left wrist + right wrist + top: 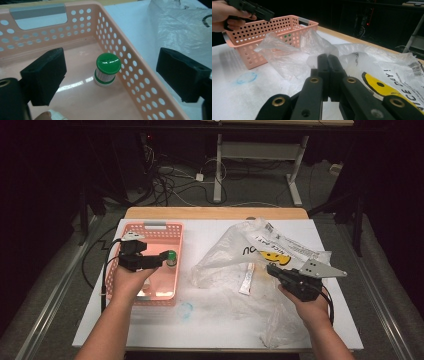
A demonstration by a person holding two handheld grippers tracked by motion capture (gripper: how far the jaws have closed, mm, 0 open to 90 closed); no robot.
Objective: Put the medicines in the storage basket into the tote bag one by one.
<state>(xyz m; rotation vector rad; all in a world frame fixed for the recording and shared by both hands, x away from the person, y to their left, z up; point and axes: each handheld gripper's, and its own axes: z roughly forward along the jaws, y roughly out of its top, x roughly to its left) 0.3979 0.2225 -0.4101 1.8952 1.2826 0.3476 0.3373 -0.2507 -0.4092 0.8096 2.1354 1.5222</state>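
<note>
My left gripper (110, 75) hangs above the pink basket (130, 67), jaws spread wide with nothing between the pads. Below them stands the small bottle (108, 70): a glossy green domed cap over a white body with a printed label and a green band at its foot. It sits upright on the basket floor, close to the perforated wall at three o'clock of it. In the high view the bottle (171, 258) is near the basket's (150, 227) right wall, roughly mid-length. My right gripper (328, 62) is closed, its jaws pressed together on the crumpled plastic bag (387, 72) with the yellow smiley face.
</note>
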